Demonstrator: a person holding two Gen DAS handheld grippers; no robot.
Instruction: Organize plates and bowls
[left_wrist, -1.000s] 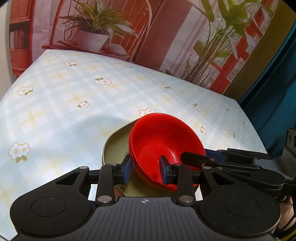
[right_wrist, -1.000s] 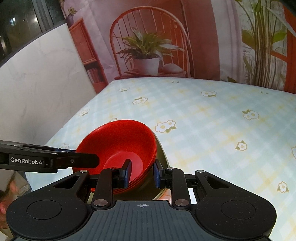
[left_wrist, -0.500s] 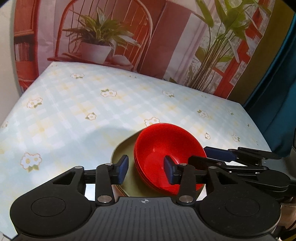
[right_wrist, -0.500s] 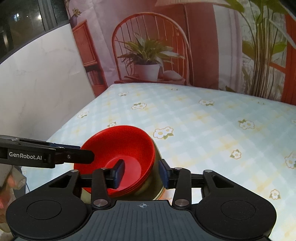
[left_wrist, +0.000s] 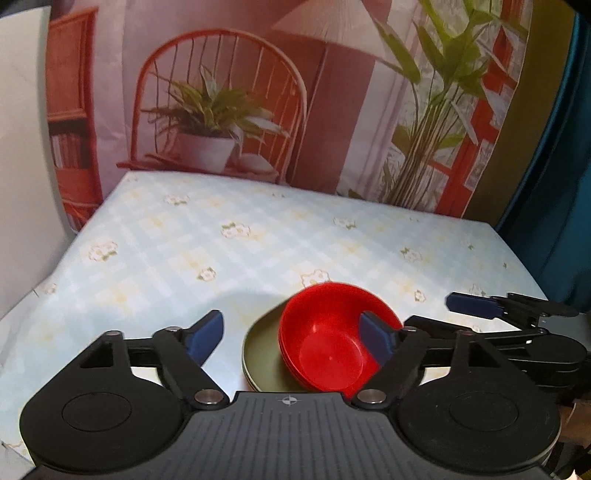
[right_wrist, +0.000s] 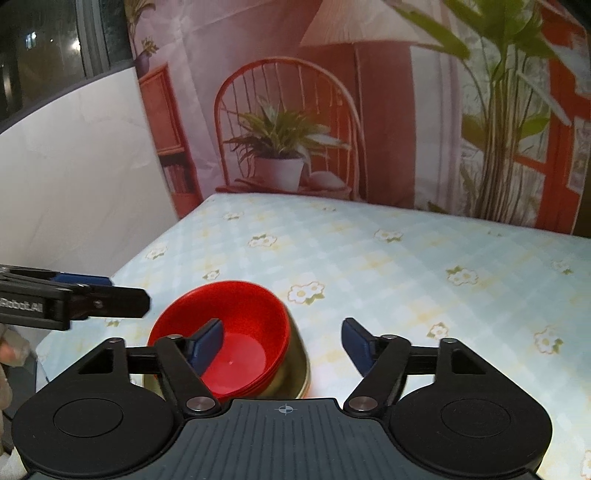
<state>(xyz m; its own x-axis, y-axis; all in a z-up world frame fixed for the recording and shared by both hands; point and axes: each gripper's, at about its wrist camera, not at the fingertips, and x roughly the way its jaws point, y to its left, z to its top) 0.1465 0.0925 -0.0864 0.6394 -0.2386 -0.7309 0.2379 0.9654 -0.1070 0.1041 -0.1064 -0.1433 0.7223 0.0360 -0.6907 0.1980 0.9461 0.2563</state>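
The left gripper (left_wrist: 291, 334) hung with its jaws spread wide, blue pads (left_wrist: 205, 335) well apart, clasping nothing; the right gripper (right_wrist: 282, 341) gaped just as broadly (its fingers level, pointing forward); each one's black arm reached across the other's view.

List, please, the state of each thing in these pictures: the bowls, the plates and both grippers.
red bowls: nested together, resting upright on the plates, not held.
olive plates: stacked flat on the tablecloth, under the bowls.
left gripper: open, fingers spread, holding nothing.
right gripper: open, fingers spread, holding nothing.
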